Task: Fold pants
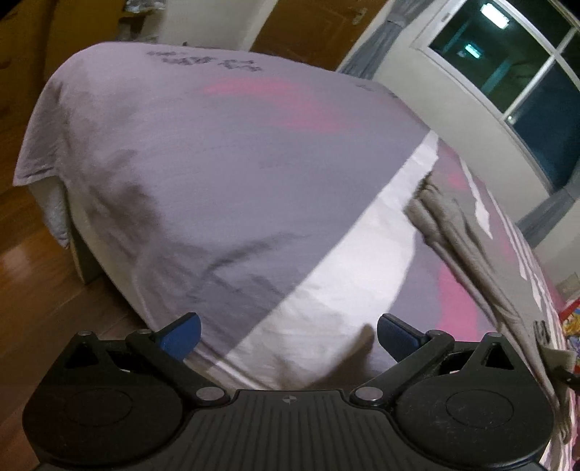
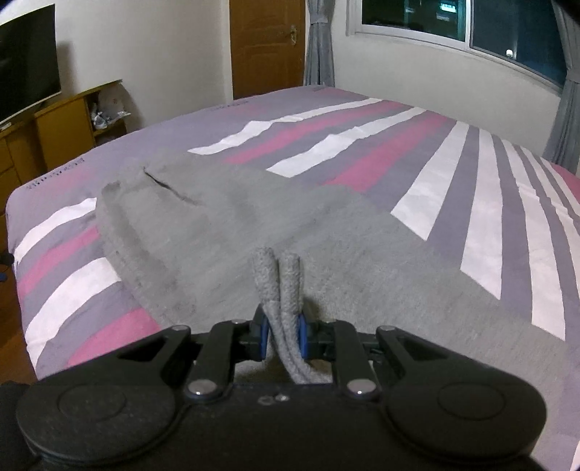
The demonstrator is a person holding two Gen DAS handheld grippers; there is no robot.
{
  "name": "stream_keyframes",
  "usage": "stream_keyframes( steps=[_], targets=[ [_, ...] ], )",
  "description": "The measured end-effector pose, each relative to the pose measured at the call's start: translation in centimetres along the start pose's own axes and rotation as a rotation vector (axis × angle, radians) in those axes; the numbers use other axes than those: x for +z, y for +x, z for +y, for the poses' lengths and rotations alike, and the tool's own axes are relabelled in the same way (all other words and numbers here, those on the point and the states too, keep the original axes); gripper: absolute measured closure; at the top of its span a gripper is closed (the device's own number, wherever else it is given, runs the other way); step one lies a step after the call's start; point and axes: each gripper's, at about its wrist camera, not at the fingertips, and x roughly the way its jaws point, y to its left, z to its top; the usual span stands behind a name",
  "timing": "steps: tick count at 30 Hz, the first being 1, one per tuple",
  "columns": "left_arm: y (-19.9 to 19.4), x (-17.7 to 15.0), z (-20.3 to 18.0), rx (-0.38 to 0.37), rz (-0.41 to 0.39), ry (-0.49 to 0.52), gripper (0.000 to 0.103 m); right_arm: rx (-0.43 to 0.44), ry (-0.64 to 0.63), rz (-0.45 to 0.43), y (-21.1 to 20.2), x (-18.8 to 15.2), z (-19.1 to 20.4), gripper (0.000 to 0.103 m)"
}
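My left wrist view is smeared with blur, so the bedspread [image 1: 203, 174] reads only as soft grey, white and pink bands, and the print near its far edge is unreadable. The pants [image 1: 467, 232] show there only as a rumpled grey strip along the right side, running out of frame at the lower right; I cannot tell which part of them it is. The left tongs [image 1: 288, 335] stand wide with nothing between the blue fingertips [image 1: 181, 335], hanging over a white stripe near the bed's near corner, apart from the pants.

The right wrist view is sharp and shows what the left cannot: the pants [image 2: 253, 224] lie spread flat across the middle of the bed [image 2: 471, 188], with a dark pocket slit [image 2: 170, 186] near their far left end. The right tongs [image 2: 282, 335] are narrow, pinching two thick grey folds of the pants that stick up between the pads. The cloth below the tongs is hidden by the rig's body.

In that view the bed's left edge drops to wooden floor, with a cabinet [image 2: 61, 134] and a dark screen [image 2: 25, 61] well beyond. A door [image 2: 266, 47], curtains and a window [image 2: 453, 21] stand past the far edge. Bare striped bedspread stretches to the right of the pants.
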Motion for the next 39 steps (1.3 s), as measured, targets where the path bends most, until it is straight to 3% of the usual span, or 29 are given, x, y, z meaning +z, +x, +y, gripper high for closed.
stream_keyframes(
  steps=[2, 4, 5, 6, 8, 9, 10, 15, 19, 20, 22, 23, 26, 30, 33, 34, 35, 36, 39],
  targets=[
    [-0.2, 0.1, -0.7, -0.007, -0.005, 0.014, 0.001, 0.023, 0.031, 0.031, 0.5, -0.5, 0.4, 0.072],
    [-0.3, 0.3, -1.3, -0.01, -0.009, 0.016, 0.001, 0.071, 0.052, 0.028, 0.4, -1.3, 1.6, 0.04],
    [-0.5, 0.4, -1.6, -0.015, -0.011, 0.018, 0.001, 0.101, 0.069, 0.009, 0.0, -1.6, 2.1, 0.035],
    [-0.7, 0.4, -2.1, -0.027, -0.017, 0.024, 0.001, 0.103, 0.083, -0.02, -0.7, -1.9, 2.5, 0.036],
    [-0.9, 0.5, -4.0, -0.092, -0.025, 0.064, 0.001, 0.087, 0.15, -0.107, -2.8, -2.6, 2.2, 0.049],
    [-1.0, 0.6, -5.4, -0.115, -0.031, 0.091, 0.001, 0.084, 0.229, -0.154, -4.0, -3.2, 1.2, 0.065],
    [-1.0, 0.6, -6.8, -0.146, -0.03, 0.118, 0.001, 0.065, 0.296, -0.179, -5.0, -3.7, 0.2, 0.067],
    [0.7, 0.4, -16.9, -0.408, 0.041, 0.219, 0.001, -0.127, 0.558, -0.276, -10.4, -8.3, -5.6, 0.066],
    [3.8, -1.8, -25.1, -0.598, 0.164, 0.241, 0.002, -0.271, 0.649, -0.289, -13.6, -11.8, -9.0, 0.063],
    [4.9, -2.7, -26.9, -0.62, 0.207, 0.244, 0.015, -0.301, 0.659, -0.282, -14.0, -12.3, -9.6, 0.063],
    [7.2, -4.2, -29.4, -0.646, 0.311, 0.246, 0.037, -0.341, 0.683, -0.275, -14.7, -13.2, -10.8, 0.063],
    [8.3, -4.9, -30.4, -0.645, 0.362, 0.237, 0.04, -0.349, 0.697, -0.273, -14.9, -13.5, -11.2, 0.063],
    [9.8, -6.8, -31.8, -0.598, 0.431, 0.257, 0.04, -0.338, 0.712, -0.273, -14.9, -14.1, -12.0, 0.063],
    [11.8, -7.1, -32.5, -0.63, 0.497, 0.183, 0.04, -0.315, 0.719, -0.262, -13.9, -14.2, -12.6, 0.063],
    [12.8, -8.1, -32.7, -0.671, 0.525, 0.145, 0.042, -0.301, 0.747, -0.23, -12.9, -14.6, -13.0, 0.063],
    [13.0, -8.4, -32.9, -0.68, 0.529, 0.145, 0.053, -0.296, 0.752, -0.218, -12.4, -14.7, -13.3, 0.063],
    [13.2, -8.8, -33.2, -0.679, 0.532, 0.153, 0.072, -0.293, 0.753, -0.207, -12.0, -14.8, -13.4, 0.063],
    [13.4, -9.2, -33.4, -0.678, 0.538, 0.159, 0.08, -0.292, 0.751, -0.199, -11.8, -14.8, -13.4, 0.063],
    [12.5, -9.8, -33.5, -0.687, 0.476, 0.172, 0.083, -0.283, 0.749, -0.192, -11.8, -14.9, -13.4, 0.062]
  ],
)
